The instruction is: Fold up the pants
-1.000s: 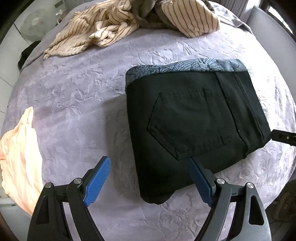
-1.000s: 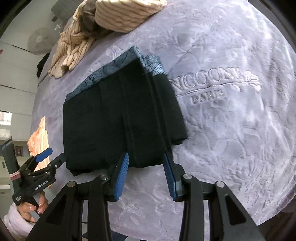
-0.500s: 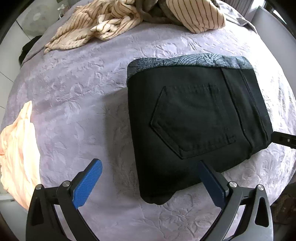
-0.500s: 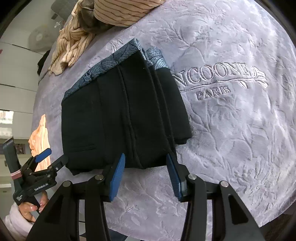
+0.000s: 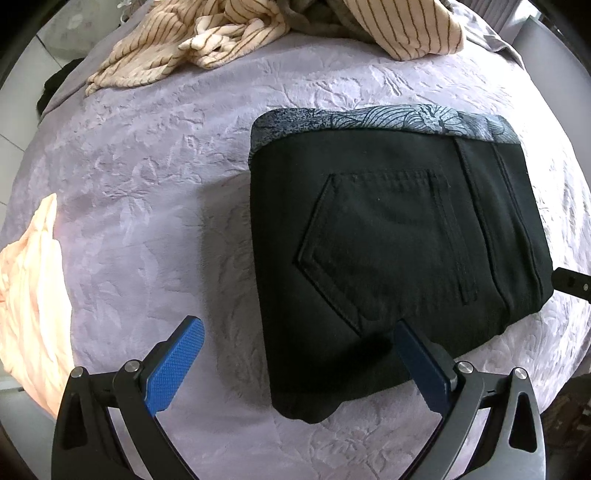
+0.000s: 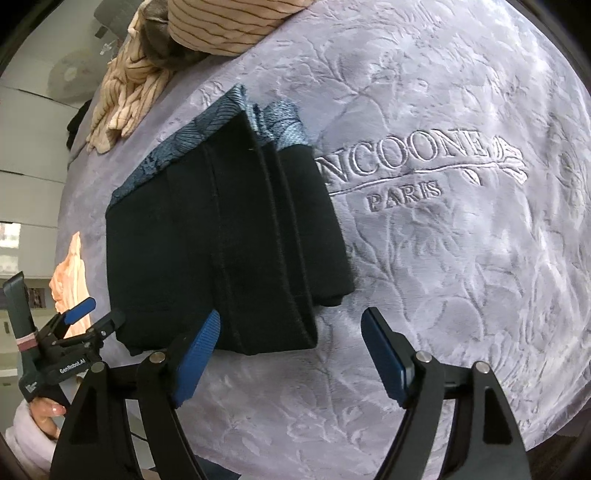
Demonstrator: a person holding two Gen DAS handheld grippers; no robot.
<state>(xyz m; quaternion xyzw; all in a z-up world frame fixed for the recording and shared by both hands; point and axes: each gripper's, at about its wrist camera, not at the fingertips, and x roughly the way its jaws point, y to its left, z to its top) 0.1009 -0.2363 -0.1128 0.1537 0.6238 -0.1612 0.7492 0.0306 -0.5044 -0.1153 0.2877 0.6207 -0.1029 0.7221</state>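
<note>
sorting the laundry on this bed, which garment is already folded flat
The black pants, a neat rectangle with its back pocket facing up. The striped clothes and the peach garment lie crumpled.

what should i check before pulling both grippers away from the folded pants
1. Left gripper let go: ok, jaws wide, no cloth pinched.
2. Right gripper let go: ok, jaws opening, pants edge lies between them unpinched.
3. Black pants folded into a compact stack: ok, pocket side up.
4. Layers lined up: not ok, lower layers stick out at the side.
5. Patterned waistband tidy: ok, straight along the far edge.
6. Striped clothes and peach garment apart from the stack: ok.
</note>
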